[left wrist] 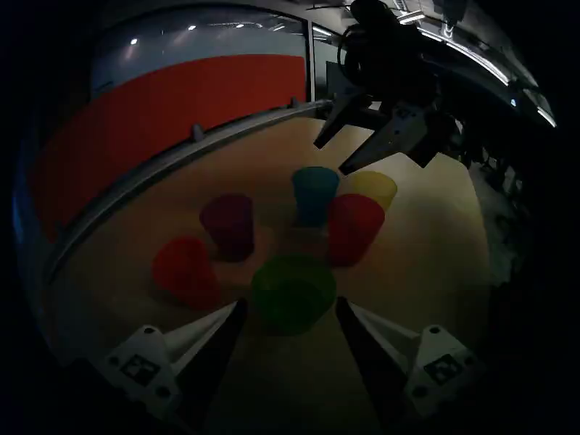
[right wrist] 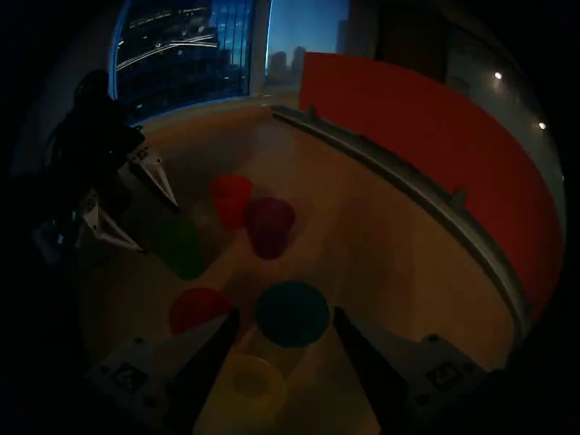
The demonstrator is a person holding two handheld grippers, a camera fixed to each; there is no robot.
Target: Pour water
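Note:
Several plastic cups stand grouped on a wooden table (left wrist: 428, 239). In the left gripper view, a green cup (left wrist: 293, 293) sits nearest, right at the tips of my open left gripper (left wrist: 290, 312); I cannot tell whether they touch. Behind it stand a red cup (left wrist: 185, 272), a purple cup (left wrist: 230, 225), a teal cup (left wrist: 315, 194), a second red cup (left wrist: 353, 228) and a yellow cup (left wrist: 373, 188). My right gripper (left wrist: 330, 158) hangs open above the teal and yellow cups. In the right gripper view, the teal cup (right wrist: 292, 313) lies below my open right gripper (right wrist: 285, 322), with the yellow cup (right wrist: 250, 384) nearer.
A metal rail (left wrist: 217, 138) and a red wall panel (left wrist: 174, 109) border the table's long side. Windows (right wrist: 188, 58) stand beyond the table's end. Bare tabletop (right wrist: 377, 254) stretches between the cups and the rail. The room is dim.

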